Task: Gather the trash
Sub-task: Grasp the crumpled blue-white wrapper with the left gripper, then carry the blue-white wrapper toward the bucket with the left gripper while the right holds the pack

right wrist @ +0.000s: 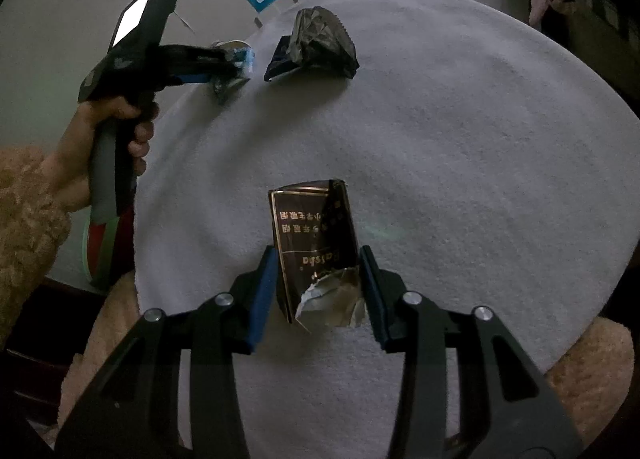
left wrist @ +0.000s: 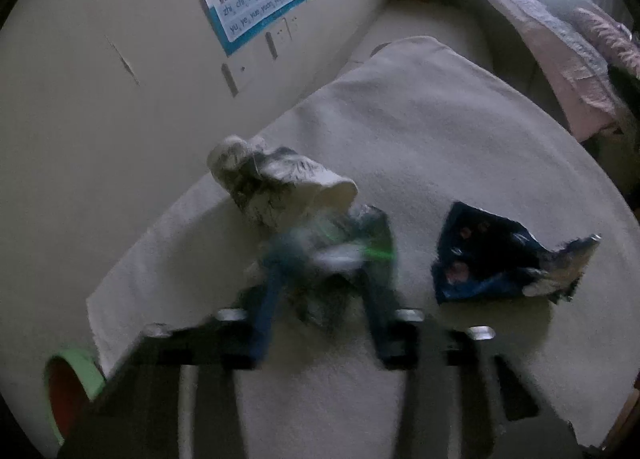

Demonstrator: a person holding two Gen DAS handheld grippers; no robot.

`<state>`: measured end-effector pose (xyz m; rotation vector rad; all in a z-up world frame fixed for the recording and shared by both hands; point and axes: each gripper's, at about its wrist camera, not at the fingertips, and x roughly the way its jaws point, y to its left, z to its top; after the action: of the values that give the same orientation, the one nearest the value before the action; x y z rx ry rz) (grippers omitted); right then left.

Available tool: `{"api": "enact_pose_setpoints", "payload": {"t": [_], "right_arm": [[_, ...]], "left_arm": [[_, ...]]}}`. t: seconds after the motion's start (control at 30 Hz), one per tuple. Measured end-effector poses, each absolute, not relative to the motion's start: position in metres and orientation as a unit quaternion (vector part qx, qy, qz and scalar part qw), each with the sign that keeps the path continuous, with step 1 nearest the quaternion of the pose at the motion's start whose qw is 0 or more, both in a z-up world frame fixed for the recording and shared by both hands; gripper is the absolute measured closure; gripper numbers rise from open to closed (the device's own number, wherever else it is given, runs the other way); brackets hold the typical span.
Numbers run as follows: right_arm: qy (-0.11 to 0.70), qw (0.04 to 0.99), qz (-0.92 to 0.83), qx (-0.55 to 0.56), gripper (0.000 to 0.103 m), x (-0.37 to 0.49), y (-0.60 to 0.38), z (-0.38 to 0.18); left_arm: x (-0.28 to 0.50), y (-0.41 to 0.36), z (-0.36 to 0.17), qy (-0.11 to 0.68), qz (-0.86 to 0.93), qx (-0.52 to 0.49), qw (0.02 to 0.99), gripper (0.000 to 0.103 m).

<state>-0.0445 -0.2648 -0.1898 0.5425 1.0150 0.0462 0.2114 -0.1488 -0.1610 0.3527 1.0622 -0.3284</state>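
Gripping a dark cigarette pack (right wrist: 316,247), right gripper (right wrist: 318,283); long axis toward frame top. Clamping crumpled wrapper (left wrist: 320,243), left gripper (left wrist: 320,259).

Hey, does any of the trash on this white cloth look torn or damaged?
Yes. The dark box between the right gripper's jaws has a ripped-open end with foil sticking out. The dark blue wrapper lying loose is torn along one edge, and the wrapper at the left gripper is crumpled.

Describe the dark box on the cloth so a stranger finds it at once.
On the round table's white cloth, look at the near edge, between the right gripper's blue-padded fingers. The flat dark brown cardboard box has gold lettering and torn foil; the other two pieces are crumpled wrappers.
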Motion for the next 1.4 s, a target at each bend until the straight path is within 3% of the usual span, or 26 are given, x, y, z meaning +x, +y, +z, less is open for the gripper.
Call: {"api": "enact_pose_setpoints", "payload": {"t": [0.33, 0.83, 1.4], "right_arm": [[0.484, 0.839, 0.018, 0.248, 0.061, -0.043, -0.262, -0.19], [0.5, 0.838, 0.014, 0.218, 0.06, -0.033, -0.257, -0.196], [0.503, 0.85, -0.004, 0.156, 0.062, -0.032, -0.241, -0.185]], "left_arm": [[0.165, -0.129, -0.15, 0.495, -0.185, 0.138, 0.838, 0.09], [0.084, -0.033, -0.121, 0.471, -0.134, 0.078, 0.869, 0.09], [0.059, -0.01, -0.112, 0.45, -0.112, 0.068, 0.883, 0.09]]}}
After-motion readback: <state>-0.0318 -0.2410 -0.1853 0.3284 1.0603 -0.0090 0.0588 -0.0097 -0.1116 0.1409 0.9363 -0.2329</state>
